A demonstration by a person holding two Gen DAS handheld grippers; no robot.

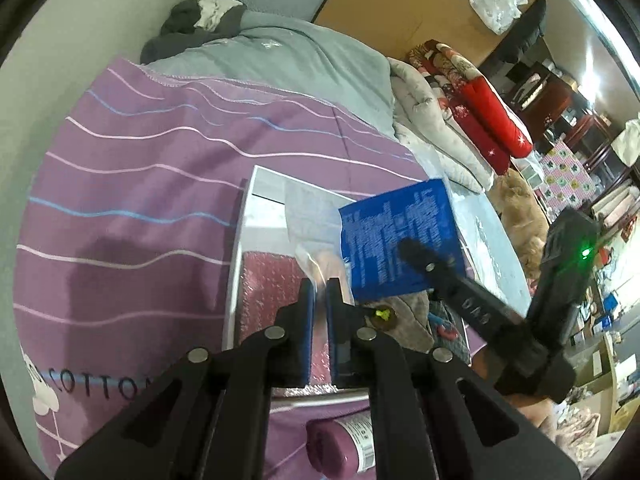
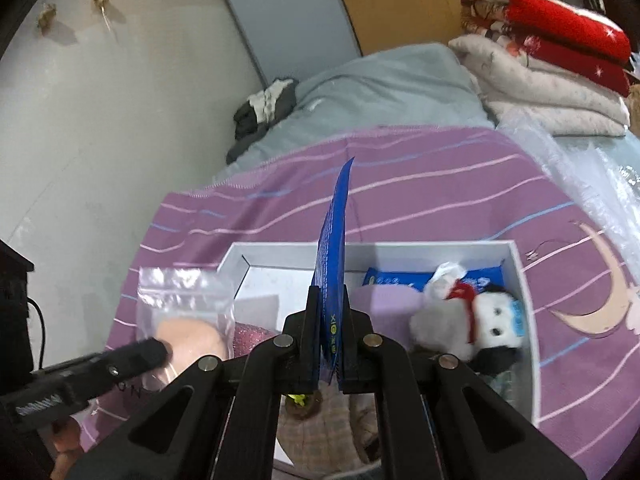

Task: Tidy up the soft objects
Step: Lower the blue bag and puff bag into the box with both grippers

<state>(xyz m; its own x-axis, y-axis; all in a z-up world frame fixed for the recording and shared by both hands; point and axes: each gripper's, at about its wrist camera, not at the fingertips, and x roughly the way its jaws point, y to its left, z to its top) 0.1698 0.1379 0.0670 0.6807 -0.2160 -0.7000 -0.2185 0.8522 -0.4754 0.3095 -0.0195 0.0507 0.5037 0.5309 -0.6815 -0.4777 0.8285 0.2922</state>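
My left gripper (image 1: pixel 319 292) is shut on the edge of a clear zip bag (image 2: pixel 184 300) with a peach-coloured soft pad inside. The bag hangs over the left end of a white box (image 2: pixel 516 264) on the bed. My right gripper (image 2: pixel 330 296) is shut on a flat blue packet (image 1: pixel 400 240), which stands edge-on above the middle of the box. Inside the box lie a white plush toy with a red scarf (image 2: pixel 472 320), another blue packet (image 2: pixel 400 280), a lilac soft piece (image 2: pixel 384 304) and a pink glittery item (image 1: pixel 272 280).
The box rests on a purple striped bed cover (image 1: pixel 140 200). A grey blanket (image 1: pixel 300 52) lies at the bed's far end, with folded red and white quilts (image 1: pixel 480 120) to the right. A purple roll (image 1: pixel 340 448) lies just in front of the box. A wall runs along the left.
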